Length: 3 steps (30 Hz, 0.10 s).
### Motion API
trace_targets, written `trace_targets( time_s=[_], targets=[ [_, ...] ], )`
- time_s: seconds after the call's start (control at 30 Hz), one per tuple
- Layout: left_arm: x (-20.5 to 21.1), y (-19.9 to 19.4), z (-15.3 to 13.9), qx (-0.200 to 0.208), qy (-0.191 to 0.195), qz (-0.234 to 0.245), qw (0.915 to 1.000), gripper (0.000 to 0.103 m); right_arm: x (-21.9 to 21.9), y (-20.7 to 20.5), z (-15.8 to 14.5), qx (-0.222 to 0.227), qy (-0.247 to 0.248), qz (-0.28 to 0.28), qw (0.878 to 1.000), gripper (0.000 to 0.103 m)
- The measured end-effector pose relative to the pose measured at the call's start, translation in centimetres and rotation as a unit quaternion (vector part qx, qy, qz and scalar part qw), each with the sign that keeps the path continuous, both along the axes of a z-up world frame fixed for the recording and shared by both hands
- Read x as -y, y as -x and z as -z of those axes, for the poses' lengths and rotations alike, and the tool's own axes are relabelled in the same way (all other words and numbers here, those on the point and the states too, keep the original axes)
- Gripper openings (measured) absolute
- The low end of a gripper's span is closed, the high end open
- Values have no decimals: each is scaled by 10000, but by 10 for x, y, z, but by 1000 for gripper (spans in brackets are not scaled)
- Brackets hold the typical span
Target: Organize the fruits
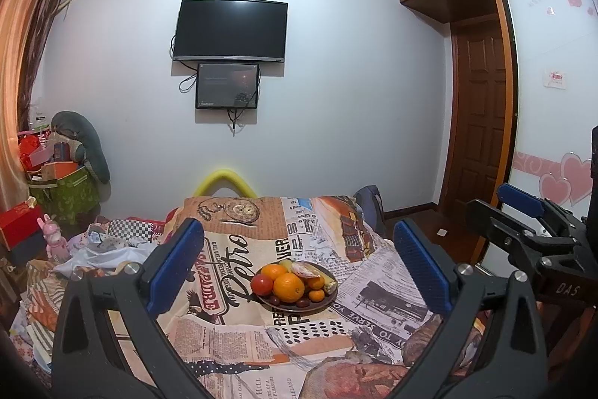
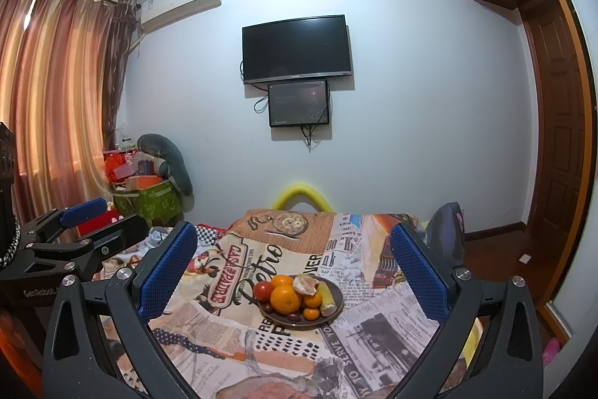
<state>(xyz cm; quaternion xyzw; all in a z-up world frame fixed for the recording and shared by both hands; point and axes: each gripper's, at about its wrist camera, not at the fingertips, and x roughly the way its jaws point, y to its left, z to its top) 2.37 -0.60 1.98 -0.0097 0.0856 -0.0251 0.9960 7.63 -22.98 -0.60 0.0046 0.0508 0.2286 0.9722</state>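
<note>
Both grippers' jaws spread, empty; fruit plate (image 1: 329,301) on tablecloth (image 1: 239,335).

The newspaper-print cloth covering the worktop (image 1: 239,328) is lying bare all around the round brown plate piled with fruit (image 1: 329,298), leaving open approach from every side. Nothing is standing between either wide-open hand-held gripper and that plate.

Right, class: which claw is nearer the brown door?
Right. The right claw is on the side of the door, between it and the left claw. The left claw is farther over, toward the curtain.
</note>
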Motion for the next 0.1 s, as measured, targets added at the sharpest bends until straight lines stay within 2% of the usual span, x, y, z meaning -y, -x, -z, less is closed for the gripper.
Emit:
trace_targets(
  time_s=[0.1],
  targets=[
    [2,0,0,2,-38,8,10000,103,0,-1,0,-21,-27,9,10000,103]
  ],
)
